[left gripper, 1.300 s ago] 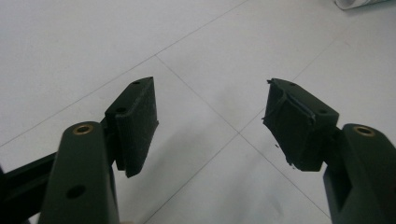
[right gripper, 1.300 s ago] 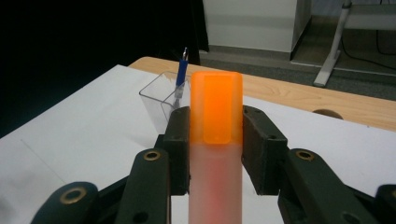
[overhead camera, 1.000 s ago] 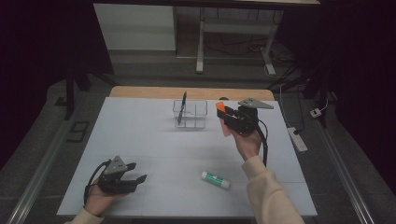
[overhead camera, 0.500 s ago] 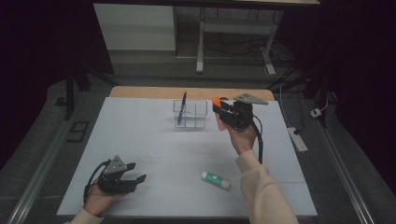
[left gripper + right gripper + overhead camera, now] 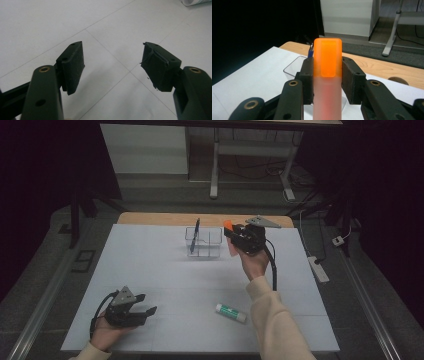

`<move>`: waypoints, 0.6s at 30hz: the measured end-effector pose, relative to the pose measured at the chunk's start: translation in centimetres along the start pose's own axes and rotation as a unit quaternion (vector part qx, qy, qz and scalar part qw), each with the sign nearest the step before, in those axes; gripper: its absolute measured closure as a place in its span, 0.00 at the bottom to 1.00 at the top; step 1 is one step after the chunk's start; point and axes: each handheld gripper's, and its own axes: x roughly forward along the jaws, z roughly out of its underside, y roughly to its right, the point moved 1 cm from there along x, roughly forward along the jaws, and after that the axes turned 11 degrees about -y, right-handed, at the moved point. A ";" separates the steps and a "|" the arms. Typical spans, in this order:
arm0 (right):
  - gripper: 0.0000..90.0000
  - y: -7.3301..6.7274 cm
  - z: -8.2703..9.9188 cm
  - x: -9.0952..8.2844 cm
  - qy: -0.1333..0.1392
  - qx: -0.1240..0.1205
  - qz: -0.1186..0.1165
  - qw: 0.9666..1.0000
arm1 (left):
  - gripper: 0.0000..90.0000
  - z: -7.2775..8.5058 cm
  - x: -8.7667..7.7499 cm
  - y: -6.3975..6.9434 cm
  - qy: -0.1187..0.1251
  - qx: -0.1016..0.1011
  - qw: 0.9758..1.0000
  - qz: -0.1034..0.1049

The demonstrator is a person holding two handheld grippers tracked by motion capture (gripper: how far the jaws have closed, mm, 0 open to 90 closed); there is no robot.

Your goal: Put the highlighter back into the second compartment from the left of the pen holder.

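the right gripper (image 5: 327, 82) squeezes an orange marker (image 5: 327, 57) next to the clear box (image 5: 203, 241). next, i think, lower it inside. the left gripper (image 5: 142, 304) rests wide apart, holding nothing.

No text, brand or number could be read anywhere. The glue stick (image 5: 230, 313), lying on the surface near the person's right sleeve, carried a green label, but its print was too small to make out.

High view overhead, gripper views close, sharing table (image 5: 165, 270)
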 end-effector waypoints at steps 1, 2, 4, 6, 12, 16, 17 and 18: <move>0.71 -0.1 -0.2 0.1 0.000 0.000 0.000 1.000 | 0.38 0.0 0.0 0.0 -0.001 0.001 1.000 0.000; 0.71 -0.1 -0.3 0.2 0.000 -0.002 0.001 1.000 | 0.38 0.0 0.0 0.0 -0.001 0.001 1.000 0.000; 0.71 -0.3 -0.6 0.5 0.002 -0.004 0.001 1.000 | 0.38 0.0 0.0 0.0 0.000 0.000 1.000 0.001; 0.71 -0.4 -0.9 0.8 0.002 -0.006 0.001 1.000 | 0.38 0.0 0.0 -0.1 0.001 0.000 1.000 0.001; 0.71 -0.8 -1.6 1.7 0.005 -0.005 -0.002 1.000 | 0.38 0.1 -0.1 -0.1 0.001 -0.001 1.000 0.000; 0.71 -1.0 -1.9 2.4 0.003 -0.006 -0.003 1.000 | 0.38 0.2 -0.1 -0.1 0.002 -0.001 1.000 0.001; 0.71 -1.0 -1.9 2.5 0.004 -0.006 -0.003 1.000 | 0.38 0.2 -0.1 -0.1 0.003 -0.002 1.000 0.000; 0.71 -1.1 -2.0 2.7 0.004 -0.006 -0.004 1.000 | 0.38 0.2 -0.2 -0.1 0.003 -0.002 1.000 0.000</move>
